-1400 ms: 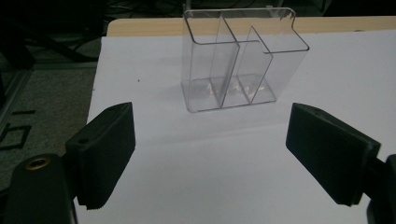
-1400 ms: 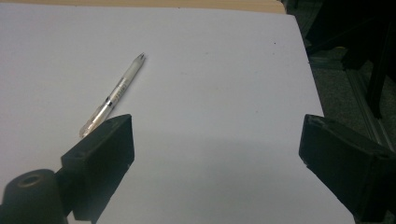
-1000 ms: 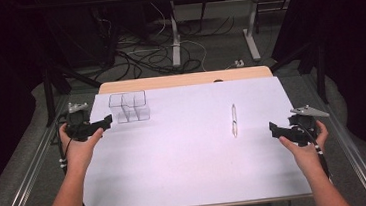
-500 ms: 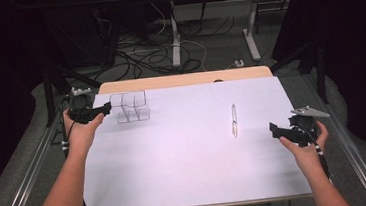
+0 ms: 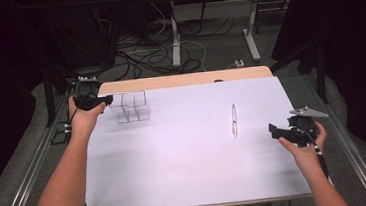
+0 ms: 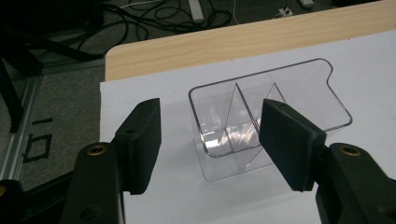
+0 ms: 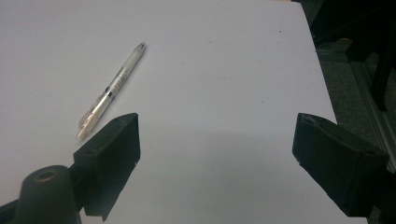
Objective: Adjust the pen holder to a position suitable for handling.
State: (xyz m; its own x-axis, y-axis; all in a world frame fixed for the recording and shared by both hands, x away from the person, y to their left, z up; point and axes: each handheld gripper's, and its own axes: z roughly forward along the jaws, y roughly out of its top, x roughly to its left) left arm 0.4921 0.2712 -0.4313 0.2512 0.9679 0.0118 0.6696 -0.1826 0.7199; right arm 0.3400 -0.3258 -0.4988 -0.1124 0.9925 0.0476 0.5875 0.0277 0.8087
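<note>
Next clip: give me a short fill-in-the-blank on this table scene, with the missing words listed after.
1. The clear organizer near the left tool is made of see-through ____.
2. The pen lies flat on the ____ table cover.
3. The right tool has its jaws ____, with nothing between them.
4. The far strip of the table, beyond the cover, is bare ____.

Missing words: plastic; white; open; wood

You had a white sheet [image 5: 186,168] covering the wooden table [image 5: 184,79], and beyond it cables [image 5: 136,52] lay tangled on the grey floor [image 5: 216,50] between desk legs [image 5: 251,32].
</note>
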